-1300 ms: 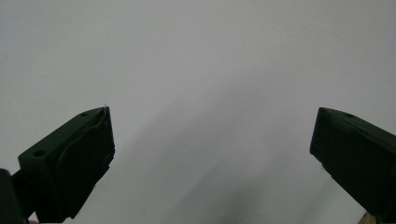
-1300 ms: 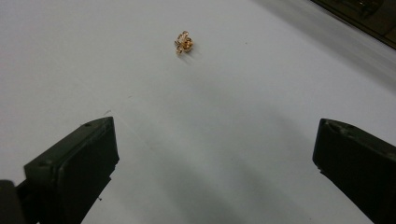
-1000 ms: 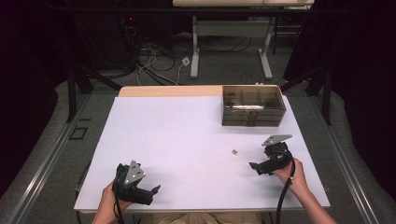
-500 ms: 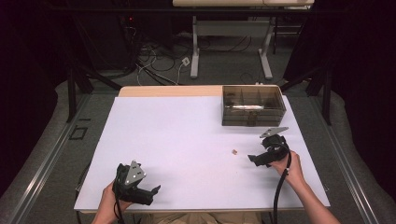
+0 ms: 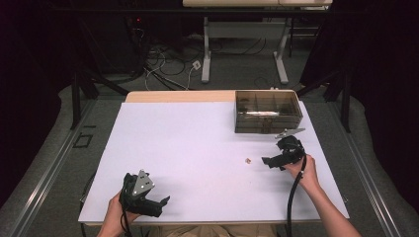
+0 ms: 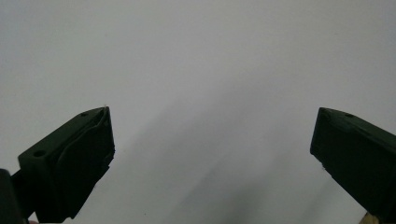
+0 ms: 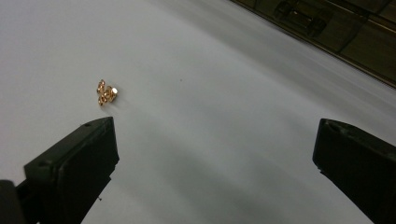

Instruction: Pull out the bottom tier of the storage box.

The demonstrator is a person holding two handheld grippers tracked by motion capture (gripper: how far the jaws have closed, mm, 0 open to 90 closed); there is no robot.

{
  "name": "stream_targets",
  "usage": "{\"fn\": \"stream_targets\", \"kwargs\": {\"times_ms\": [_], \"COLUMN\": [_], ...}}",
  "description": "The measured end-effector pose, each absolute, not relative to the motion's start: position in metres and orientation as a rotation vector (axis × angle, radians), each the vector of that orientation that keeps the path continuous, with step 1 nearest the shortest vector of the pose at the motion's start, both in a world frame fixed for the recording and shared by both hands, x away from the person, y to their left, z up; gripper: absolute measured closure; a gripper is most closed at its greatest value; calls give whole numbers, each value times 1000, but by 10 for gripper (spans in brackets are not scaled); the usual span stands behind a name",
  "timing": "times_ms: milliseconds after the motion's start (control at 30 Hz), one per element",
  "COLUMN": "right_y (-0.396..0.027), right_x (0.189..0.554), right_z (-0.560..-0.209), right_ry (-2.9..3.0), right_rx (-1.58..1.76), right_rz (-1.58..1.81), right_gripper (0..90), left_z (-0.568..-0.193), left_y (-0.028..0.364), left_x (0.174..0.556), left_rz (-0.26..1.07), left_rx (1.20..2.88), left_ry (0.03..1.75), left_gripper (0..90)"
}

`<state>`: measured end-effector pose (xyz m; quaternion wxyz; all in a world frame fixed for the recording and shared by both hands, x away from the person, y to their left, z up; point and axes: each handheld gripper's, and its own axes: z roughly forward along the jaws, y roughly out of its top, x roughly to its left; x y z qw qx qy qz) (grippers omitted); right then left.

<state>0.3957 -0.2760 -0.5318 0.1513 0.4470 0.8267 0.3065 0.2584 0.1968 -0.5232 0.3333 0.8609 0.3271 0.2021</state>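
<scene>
Right gripper (image 5: 267, 161) farther from person.

One brass nut cluster (image 7: 106, 92) — one compartment box (image 5: 267, 112) — two hand-held grippers.

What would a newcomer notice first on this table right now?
Probably the tiny cluster of shiny gold metal pieces, alone on the white table, just ahead of the open right tongs. Next, the dark, see-through compartment box at the far right edge, and the left tongs, open at the near edge.
</scene>
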Motion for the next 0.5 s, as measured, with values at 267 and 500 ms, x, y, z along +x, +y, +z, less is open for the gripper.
{"fn": "stream_targets", "kwargs": {"times_ms": [267,500], "right_y": [-275,-274], "right_x": [407,417], "right_z": [-532,-533], "right_ry": [2351,2331], "right_rx": [1351,1392], "right_rz": [895,903], "right_gripper": [0,0], "left_z": [-523,-523], "left_y": [197,197], "left_x": [259,258], "left_rz": [526,517], "left_rx": [2251,2250], "left_ry": [854,854], "left_gripper": [0,0]}}
